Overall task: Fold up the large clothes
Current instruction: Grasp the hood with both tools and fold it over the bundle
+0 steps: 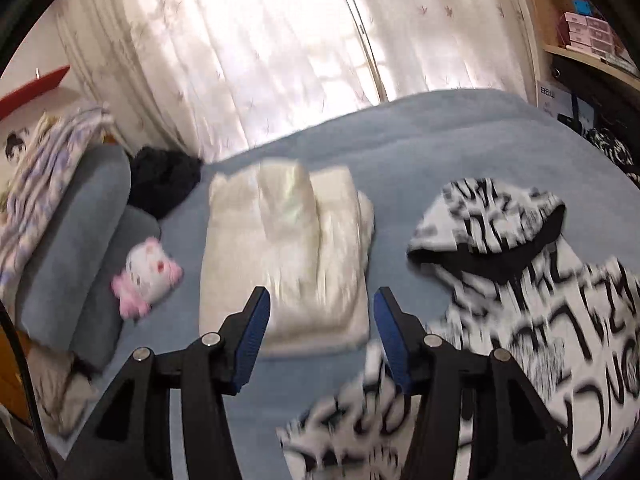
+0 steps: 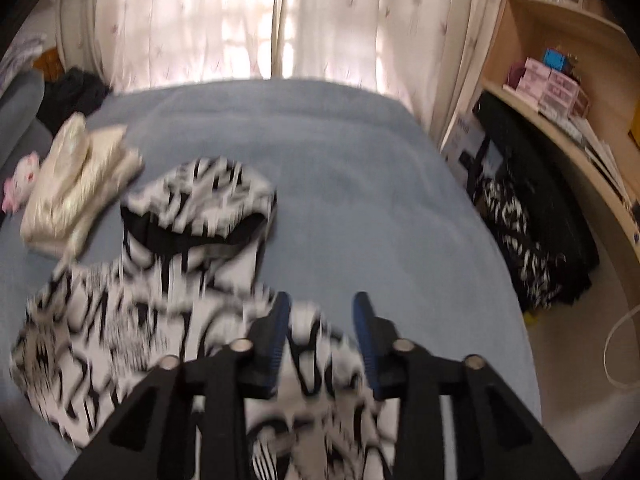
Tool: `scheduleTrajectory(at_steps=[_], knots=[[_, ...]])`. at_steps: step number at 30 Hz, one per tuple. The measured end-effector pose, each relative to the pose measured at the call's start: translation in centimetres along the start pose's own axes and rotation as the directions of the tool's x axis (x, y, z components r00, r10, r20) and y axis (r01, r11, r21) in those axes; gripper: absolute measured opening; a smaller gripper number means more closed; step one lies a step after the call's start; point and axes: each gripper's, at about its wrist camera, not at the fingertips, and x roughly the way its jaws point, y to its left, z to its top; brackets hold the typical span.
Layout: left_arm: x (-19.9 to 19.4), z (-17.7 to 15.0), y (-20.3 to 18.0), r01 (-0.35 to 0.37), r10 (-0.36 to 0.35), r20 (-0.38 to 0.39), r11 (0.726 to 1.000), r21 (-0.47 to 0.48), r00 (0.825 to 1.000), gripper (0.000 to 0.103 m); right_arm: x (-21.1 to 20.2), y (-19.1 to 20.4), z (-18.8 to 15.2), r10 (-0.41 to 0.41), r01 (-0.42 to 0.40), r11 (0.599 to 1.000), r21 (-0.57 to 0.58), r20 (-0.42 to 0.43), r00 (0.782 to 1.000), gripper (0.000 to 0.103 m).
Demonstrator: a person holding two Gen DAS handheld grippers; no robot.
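Left wrist view, from its left edge: a grey cushion (image 1: 76, 248) leans at the side of the bed (image 1: 420, 136), with a striped cloth (image 1: 44, 184) draped over it. A pink and white plush (image 1: 146, 276) lies against the cushion's foot, and a black garment (image 1: 164, 182) sits bunched behind it, next to the curtain (image 1: 248, 48). Near the middle of the blue cover lies a folded cream garment (image 1: 288, 252), flat and squared. The left gripper (image 1: 320, 300) hangs above its near edge with the jaws apart and nothing between the blue pads (image 1: 252, 340); the cream fabric shows through the gap, blurred, and no contact can be made out. Right of it spreads the black-and-white hoodie (image 1: 532, 300), hood (image 1: 492, 228) toward the curtain, body running off the lower right of the frame. A shelf (image 1: 584, 52) with pink boxes stands at the far right.

Right wrist view, same order: the plush (image 2: 22, 184) and cream garment (image 2: 76, 188) sit at the left, the hoodie (image 2: 132, 320) just beside them, lying flat on the bed (image 2: 340, 152) with its hood (image 2: 200, 208) pointing away. The right gripper (image 2: 322, 304) is over the hoodie's body, jaws parted, pads (image 2: 276, 332) clear of the cloth as far as the blur allows. A dark patterned heap (image 2: 528, 240) lies on the floor beside the bed, below the shelf (image 2: 560, 120).
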Motion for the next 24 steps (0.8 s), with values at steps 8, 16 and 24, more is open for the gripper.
scheduleTrajectory(at_steps=[8,16,24], knots=[[9.5,7.5,-3.9,0.225,-0.242,-0.091,0.960,-0.169,0.966,0.052,7.9,-0.6,8.7,0.156,-0.159,0.974,0.162,0.028,0.987,0.052],[19.9,4.9,-13.4,0.364,-0.398,-0.246,0.916,-0.170,0.884,0.052,20.9,2.3,10.5,0.351,-0.306,0.911,0.277,-0.132,0.927,0.052],[26.1,1.0,-17.2,0.367,-0.407,-0.351,0.913,-0.176,0.844,0.052,29.5,3.9,9.1,0.427,-0.342,0.882,0.326,-0.244,0.870,0.052]])
